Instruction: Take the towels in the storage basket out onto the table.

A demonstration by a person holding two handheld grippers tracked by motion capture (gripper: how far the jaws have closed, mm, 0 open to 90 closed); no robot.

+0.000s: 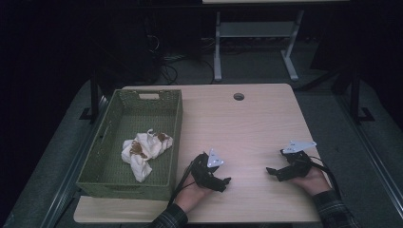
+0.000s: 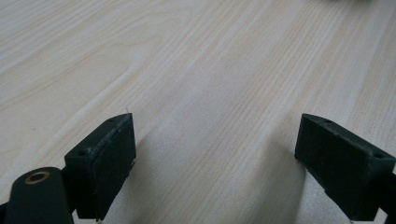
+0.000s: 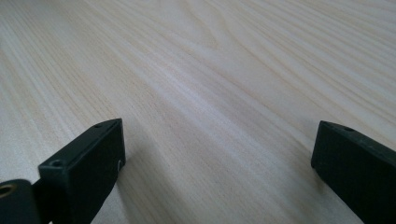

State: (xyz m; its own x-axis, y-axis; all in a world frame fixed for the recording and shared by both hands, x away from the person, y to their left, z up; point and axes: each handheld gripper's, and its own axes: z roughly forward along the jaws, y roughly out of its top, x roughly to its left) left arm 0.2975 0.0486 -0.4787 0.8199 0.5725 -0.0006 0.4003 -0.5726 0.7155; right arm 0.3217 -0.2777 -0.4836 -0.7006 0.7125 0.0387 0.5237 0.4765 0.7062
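Observation:
A green woven basket (image 1: 176,123) stands on the left part of the wooden table (image 1: 247,123), and a crumpled white cloth with brown marks (image 1: 144,150) lies inside it. My left gripper (image 1: 222,183) rests on the table just right of the basket's near corner, held by a hand. Its jaws stand wide apart over bare wood (image 2: 215,158) with nothing between them. My right gripper (image 1: 271,172) lies near the table's right front, pointing left. It is open too, over bare tabletop (image 3: 217,154).
A round cable hole (image 1: 238,96) sits near the table's far edge. Behind the table stands another desk's white frame (image 1: 252,42) with cables on the dark floor. The basket overhangs the table's left edge.

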